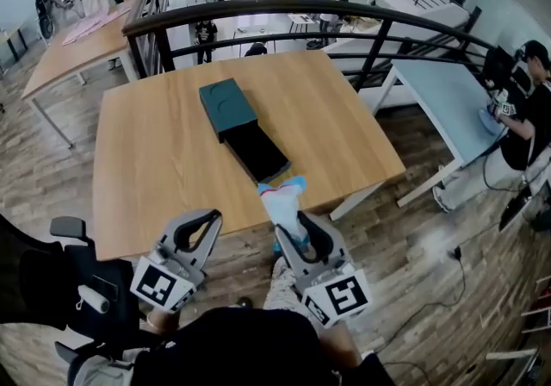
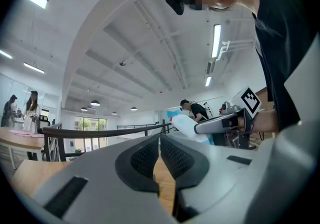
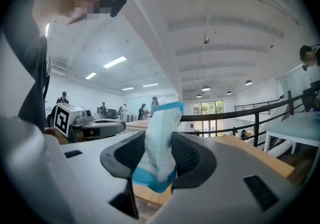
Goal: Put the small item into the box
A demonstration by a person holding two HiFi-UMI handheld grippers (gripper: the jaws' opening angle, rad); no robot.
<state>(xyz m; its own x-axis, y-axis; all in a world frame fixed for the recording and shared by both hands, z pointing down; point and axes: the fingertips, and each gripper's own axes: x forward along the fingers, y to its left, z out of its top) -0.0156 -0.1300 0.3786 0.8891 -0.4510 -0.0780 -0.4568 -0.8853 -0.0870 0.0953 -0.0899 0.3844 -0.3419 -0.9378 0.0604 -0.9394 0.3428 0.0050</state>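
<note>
Pouch (image 3: pixel 162 118) clamped in my right gripper (image 3: pixel 159 154), held just off desk's (image 1: pixel 155 177) near edge. Left gripper (image 2: pixel 160 153) pinched closed, empty. Carry step, I judge. Next: reach forward, centre over box's open black tray (image 1: pixel 256 152) mid-desk, teal lid (image 1: pixel 228 107) beyond; lower, release.

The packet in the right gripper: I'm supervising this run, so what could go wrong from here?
1. The right gripper pinches the soft packet low down; its top stands free, so it may flop or slip during the move.
2. The black tray sits near the table edge, with the teal lid at its far end; a loose drop could land on the lid or off the table.
</note>
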